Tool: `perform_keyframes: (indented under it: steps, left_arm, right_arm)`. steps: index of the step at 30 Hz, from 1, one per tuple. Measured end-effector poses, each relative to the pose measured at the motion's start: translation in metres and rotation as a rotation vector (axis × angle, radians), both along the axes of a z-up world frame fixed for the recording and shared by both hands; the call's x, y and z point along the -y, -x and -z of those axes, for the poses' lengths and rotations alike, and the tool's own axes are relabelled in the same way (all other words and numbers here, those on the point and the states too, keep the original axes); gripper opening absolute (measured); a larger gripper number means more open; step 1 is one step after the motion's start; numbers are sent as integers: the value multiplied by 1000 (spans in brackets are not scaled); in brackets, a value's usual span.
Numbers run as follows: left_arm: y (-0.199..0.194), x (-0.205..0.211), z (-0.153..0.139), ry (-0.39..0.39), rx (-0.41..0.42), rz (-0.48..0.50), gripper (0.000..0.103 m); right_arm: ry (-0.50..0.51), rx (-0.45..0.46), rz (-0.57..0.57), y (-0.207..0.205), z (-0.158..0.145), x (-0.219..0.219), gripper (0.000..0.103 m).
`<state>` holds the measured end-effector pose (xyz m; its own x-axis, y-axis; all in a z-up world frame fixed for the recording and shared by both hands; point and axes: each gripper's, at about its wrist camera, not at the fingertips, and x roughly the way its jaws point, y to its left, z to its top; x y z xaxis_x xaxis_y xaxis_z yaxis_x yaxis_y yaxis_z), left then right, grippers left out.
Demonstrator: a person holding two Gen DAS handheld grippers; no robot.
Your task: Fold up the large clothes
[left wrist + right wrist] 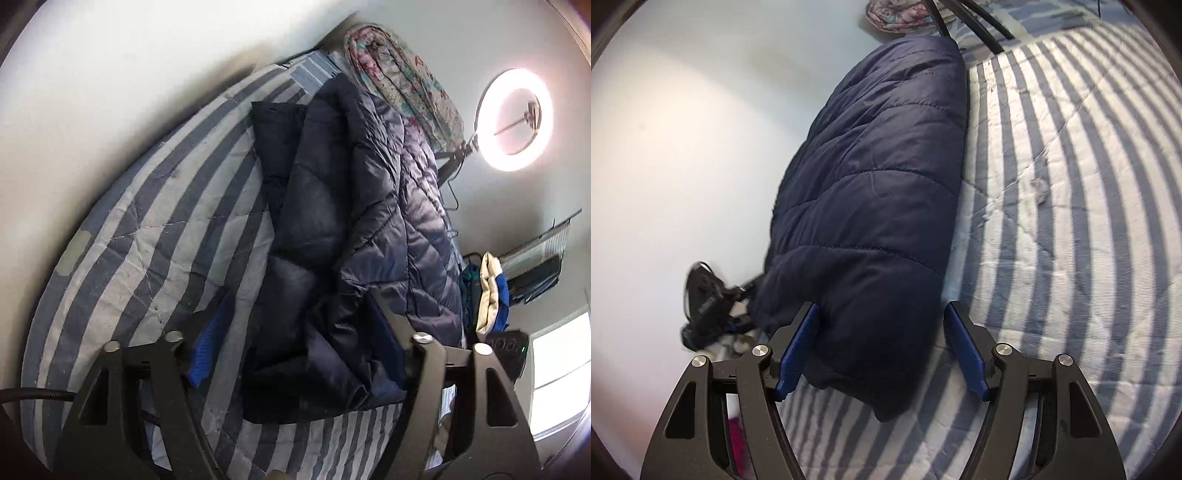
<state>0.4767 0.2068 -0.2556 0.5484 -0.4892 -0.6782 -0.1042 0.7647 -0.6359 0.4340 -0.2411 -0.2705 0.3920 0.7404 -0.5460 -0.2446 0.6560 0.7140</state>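
Looking half done: puffer jacket [871,184] lies bunched lengthwise on the striped bed [1071,221]; left tongs [295,350] and right tongs [882,339] both released, straddling its 6 o'clock end.

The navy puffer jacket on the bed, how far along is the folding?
Done: the navy puffer jacket lies doubled lengthwise on the striped bedspread. In hand: the left gripper and right gripper straddle its near end, pads not visibly clamped. Left: folding it shorter; bunched layers remain.
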Motion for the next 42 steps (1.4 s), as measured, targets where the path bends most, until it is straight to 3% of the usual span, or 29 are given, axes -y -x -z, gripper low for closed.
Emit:
perform_keyframes:
  steps: [2, 4, 7, 10, 21, 33, 38, 42]
  left_arm:
    - [-1, 6, -1, 10, 2, 30, 43]
    - [1, 12, -3, -4, 12, 44, 34]
    - [5, 21, -11, -47, 29, 62, 26]
    - [14, 29, -19, -64, 27, 72, 20]
    - [107, 127, -43, -132, 9, 237, 17]
    - [247, 225, -51, -233, 9, 429, 17]
    - [266, 240, -50, -275, 7, 473, 17]
    - [263, 241, -71, -297, 36, 475, 22]
  right_arm:
    - [-13, -16, -20, -1, 1, -6, 52]
    - [-21, -29, -20, -4, 2, -8, 37]
    - [24, 1, -19, -2, -6, -10, 24]
    - [90, 14, -25, -2, -18, -12, 21]
    - [327, 21, -64, 78, -65, 49, 19]
    - [449, -6, -53, 214, -60, 123, 19]
    - [485, 15, -44, 236, -51, 132, 20]
    - [542, 37, -58, 241, -60, 129, 31]
